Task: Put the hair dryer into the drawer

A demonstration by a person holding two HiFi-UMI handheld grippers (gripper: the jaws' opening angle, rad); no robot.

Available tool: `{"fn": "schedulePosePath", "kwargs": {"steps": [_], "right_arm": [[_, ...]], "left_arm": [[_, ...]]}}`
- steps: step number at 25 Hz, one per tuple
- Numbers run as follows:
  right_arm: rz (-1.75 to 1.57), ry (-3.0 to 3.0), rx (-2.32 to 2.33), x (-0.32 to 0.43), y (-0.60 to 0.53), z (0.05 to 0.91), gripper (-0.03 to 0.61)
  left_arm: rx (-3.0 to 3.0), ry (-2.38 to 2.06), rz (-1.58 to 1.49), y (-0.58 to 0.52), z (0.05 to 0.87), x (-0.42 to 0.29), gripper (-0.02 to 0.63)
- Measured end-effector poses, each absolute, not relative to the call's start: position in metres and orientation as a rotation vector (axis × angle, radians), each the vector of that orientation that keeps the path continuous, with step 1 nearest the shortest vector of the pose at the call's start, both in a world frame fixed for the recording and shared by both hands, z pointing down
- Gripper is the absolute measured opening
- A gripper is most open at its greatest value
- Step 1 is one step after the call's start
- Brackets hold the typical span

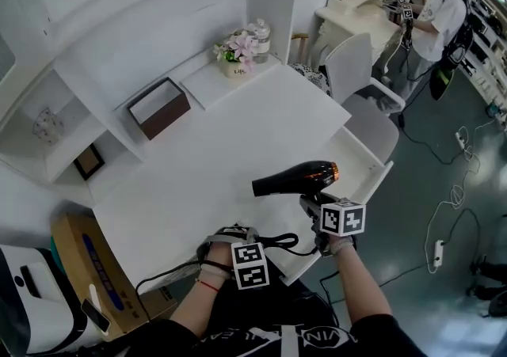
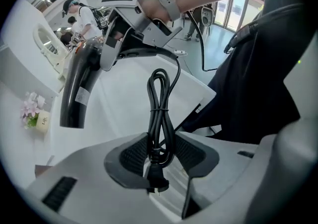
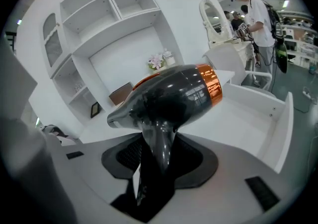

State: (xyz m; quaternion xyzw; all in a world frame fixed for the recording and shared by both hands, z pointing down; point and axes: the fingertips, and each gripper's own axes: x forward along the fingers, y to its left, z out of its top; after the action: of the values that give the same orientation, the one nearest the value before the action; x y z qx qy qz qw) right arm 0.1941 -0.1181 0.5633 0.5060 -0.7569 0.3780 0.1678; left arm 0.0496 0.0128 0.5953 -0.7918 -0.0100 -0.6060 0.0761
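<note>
Hair dryer (image 3: 171,91) handle clamped between right gripper (image 3: 160,161) jaws — coiled cord (image 2: 159,111) pinched between left gripper (image 2: 161,154) jaws

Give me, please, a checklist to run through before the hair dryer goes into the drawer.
1. Right gripper clamped on the hair dryer by its handle: ok.
2. Left gripper clamped on the bundled cord: ok; the plug pokes out past the jaws.
3. Drawer pulled open: ok.
4. Hair dryer above the drawer: not ok; it seems to hang mostly over the desk.
5. Room in the drawer for hair dryer and cord: cannot tell; part of it is hidden.
</note>
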Motion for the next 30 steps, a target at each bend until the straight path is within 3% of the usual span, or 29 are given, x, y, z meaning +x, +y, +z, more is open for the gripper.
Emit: {"fn": "schedulePosePath", "kwargs": {"steps": [11, 30], "right_arm": [[1.068, -2.137, 1.244, 0.242, -0.118, 0.605, 0.173], [1.127, -2.080, 0.997, 0.250, -0.127, 0.649, 0.173]], "left_arm": [[-2.401, 0.083, -1.873, 0.017, 0.627, 0.121, 0.175], [-2.445, 0.129, -1.909, 0.004, 0.660, 0.155, 0.175]]}}
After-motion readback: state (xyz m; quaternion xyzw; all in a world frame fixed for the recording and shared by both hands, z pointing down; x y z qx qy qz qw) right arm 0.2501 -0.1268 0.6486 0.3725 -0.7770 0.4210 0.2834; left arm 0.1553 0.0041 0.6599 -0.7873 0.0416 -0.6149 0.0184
